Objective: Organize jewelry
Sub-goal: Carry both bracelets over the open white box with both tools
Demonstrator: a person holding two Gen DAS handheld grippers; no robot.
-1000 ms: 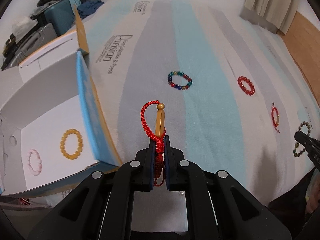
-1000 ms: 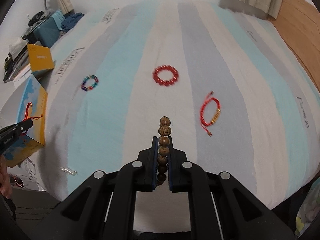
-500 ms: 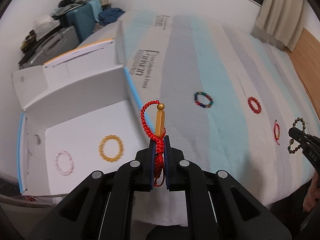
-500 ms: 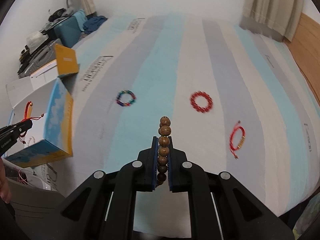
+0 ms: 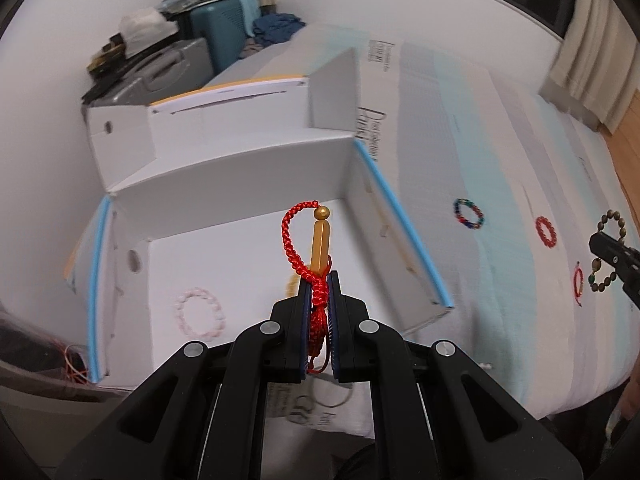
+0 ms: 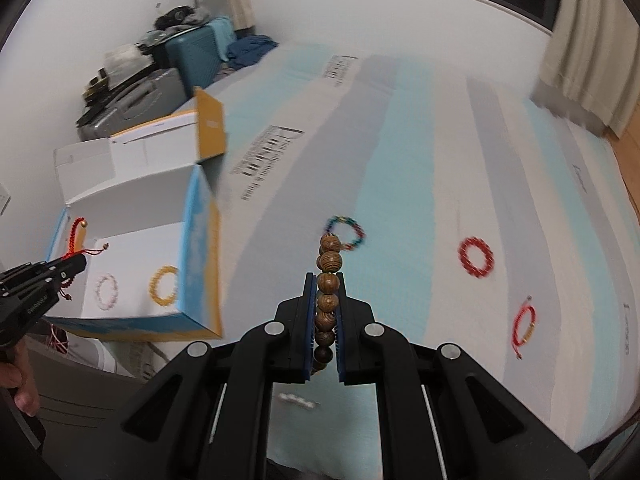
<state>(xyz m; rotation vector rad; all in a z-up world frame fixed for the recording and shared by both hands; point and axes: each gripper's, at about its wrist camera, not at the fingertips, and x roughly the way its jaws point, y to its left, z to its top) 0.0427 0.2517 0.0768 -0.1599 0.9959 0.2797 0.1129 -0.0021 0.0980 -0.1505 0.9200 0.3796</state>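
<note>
Both grippers swung toward open box [image 5: 248, 168] at striped bed [image 6: 400, 184] edge; left fingers [image 5: 306, 300] pinch red cord bracelet [image 5: 296, 236], right fingers [image 6: 310, 300] wooden beads [image 6: 329, 260].

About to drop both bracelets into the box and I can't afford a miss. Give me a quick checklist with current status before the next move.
1. Left gripper clamped on the red cord bracelet: ok.
2. Right gripper clamped on the wooden bead bracelet: ok.
3. Box open, flaps clear of the opening: ok.
4. Free floor space in the box beside the pink bracelet and yellow bracelet: ok.
5. Left gripper over the box opening: ok, as far as the left wrist view shows.
6. Right gripper over the box: not ok; it is over the striped bedcover, with the box off to its left.
</note>
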